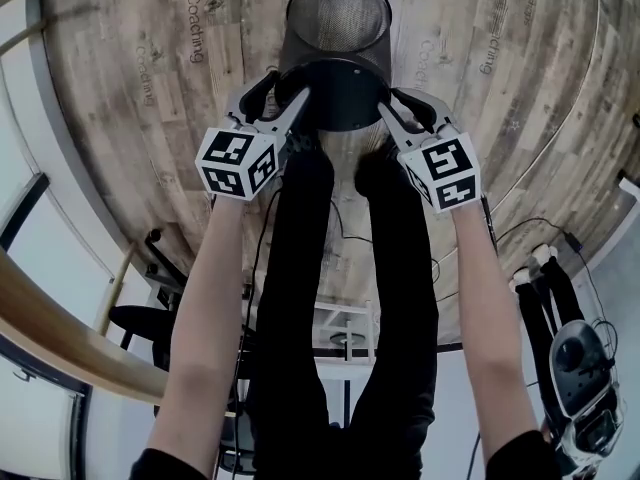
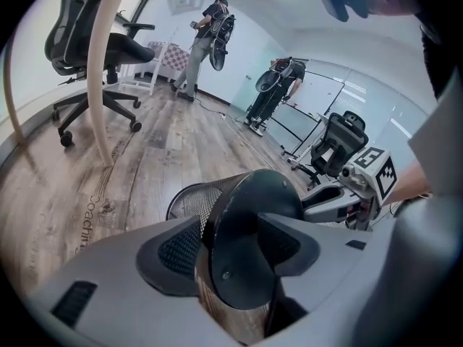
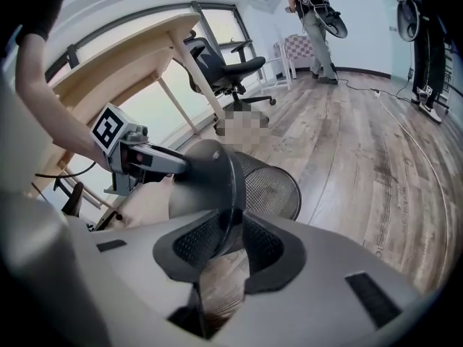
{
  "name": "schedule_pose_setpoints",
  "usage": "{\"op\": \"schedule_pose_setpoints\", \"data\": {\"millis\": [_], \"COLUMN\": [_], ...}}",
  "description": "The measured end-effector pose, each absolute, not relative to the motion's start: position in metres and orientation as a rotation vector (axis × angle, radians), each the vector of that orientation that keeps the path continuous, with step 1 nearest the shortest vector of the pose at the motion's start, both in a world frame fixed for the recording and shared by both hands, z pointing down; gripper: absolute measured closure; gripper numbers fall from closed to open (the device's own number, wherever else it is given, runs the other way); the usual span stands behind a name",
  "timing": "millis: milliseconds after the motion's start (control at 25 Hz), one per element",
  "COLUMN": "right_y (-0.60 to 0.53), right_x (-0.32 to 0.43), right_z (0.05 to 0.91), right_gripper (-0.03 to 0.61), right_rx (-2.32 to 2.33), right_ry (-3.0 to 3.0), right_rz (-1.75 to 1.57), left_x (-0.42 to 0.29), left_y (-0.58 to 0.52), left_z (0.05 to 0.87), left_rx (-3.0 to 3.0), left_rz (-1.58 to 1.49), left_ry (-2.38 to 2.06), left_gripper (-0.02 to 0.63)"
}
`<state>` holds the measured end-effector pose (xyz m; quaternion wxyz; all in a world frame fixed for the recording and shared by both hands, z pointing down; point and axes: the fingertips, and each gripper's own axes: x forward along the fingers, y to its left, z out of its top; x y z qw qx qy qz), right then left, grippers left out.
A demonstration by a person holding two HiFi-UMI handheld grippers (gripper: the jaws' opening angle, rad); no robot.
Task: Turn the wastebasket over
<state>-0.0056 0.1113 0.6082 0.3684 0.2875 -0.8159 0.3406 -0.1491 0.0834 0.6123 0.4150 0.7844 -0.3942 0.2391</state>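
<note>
**Item: wastebasket** (image 1: 337, 28). Black wire mesh with a solid dark base. It is tipped onto its side, the base turned toward the person and the open mouth pointing away over the wooden floor (image 1: 500, 68). Its position is mid-floor, in front of the person's legs (image 1: 340, 298) and away from any floor edge. No view shows whether the far rim touches the boards.

**Hold.** The basket is gripped at the base rim from two opposite sides.
- The left gripper (image 1: 283, 98) is clenched on the rim's left side. In the left gripper view (image 2: 231, 255) one pad lies against the mesh wall and the other on the face of the base.
- The right gripper (image 1: 408, 108) is clenched on the rim's right side. In the right gripper view (image 3: 228, 241) the edge of the base stands pinched between the pads.

**Judgement.** Paired grips on the stiff base, rather than on the springy mesh, give a pivot axis across the basket. This suits turning it over, and the turn looks about half done.

**Relative position.** The basket lies beyond and between the two grippers. Both point downward at it, their marker cubes (image 1: 235, 163) nearest the person.

**Surroundings.**
- Office chair (image 2: 94, 49), well apart.
- Pale wooden desk (image 3: 123, 56), beside the person.
- Other persons (image 2: 206, 42), at the far wall.
</note>
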Motion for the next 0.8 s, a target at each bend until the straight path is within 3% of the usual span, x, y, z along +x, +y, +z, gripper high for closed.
{"op": "schedule_pose_setpoints", "data": {"millis": [600,800], "right_y": [0.096,0.054], "right_x": [0.005,0.008], "right_z": [0.588,0.609], "right_gripper": [0.480,0.360], "right_rx": [0.614,0.650], "right_ry": [-2.121,-2.103], "right_rz": [1.137,1.112], "left_x": [-0.148,-0.150], "left_y": [0.131,0.127], "left_z": [0.614,0.613], "left_rx": [2.021,2.029], "left_rz": [0.694,0.686], "left_ry": [-0.902,-0.899], "left_gripper": [0.365,0.365]}}
